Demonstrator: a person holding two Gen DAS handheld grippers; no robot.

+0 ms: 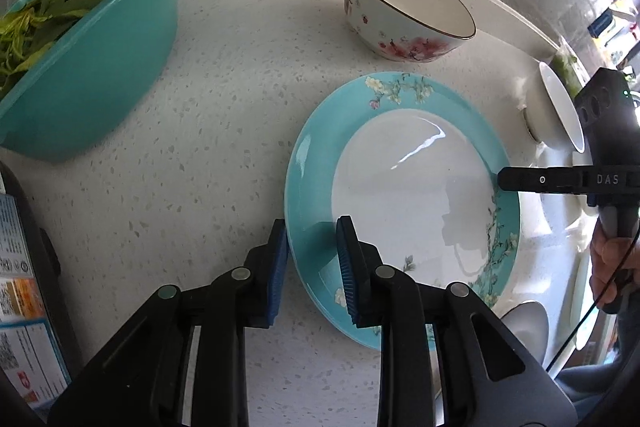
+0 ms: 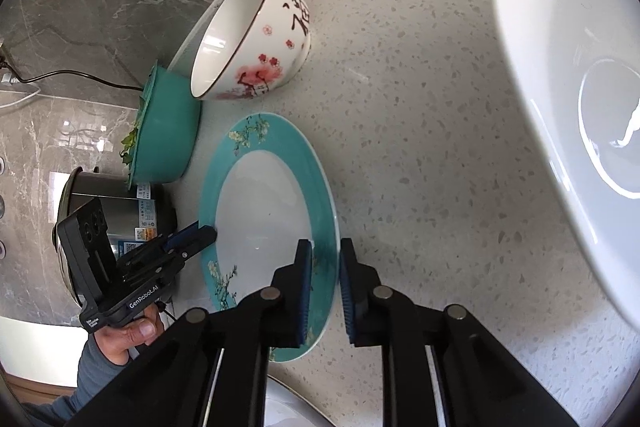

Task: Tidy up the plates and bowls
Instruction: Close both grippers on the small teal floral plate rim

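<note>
My left gripper (image 1: 312,263) and right gripper (image 2: 325,287) pinch opposite rims of the plate (image 1: 400,195) mid-counter: 1 stiff, glazed, slippery, breakable piece, so I grip the rim only.

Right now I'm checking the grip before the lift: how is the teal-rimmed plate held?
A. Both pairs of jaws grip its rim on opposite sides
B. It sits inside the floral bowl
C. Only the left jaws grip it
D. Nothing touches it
A: the left gripper and the right gripper each straddle the rim of the teal-rimmed plate from opposite sides.
</note>
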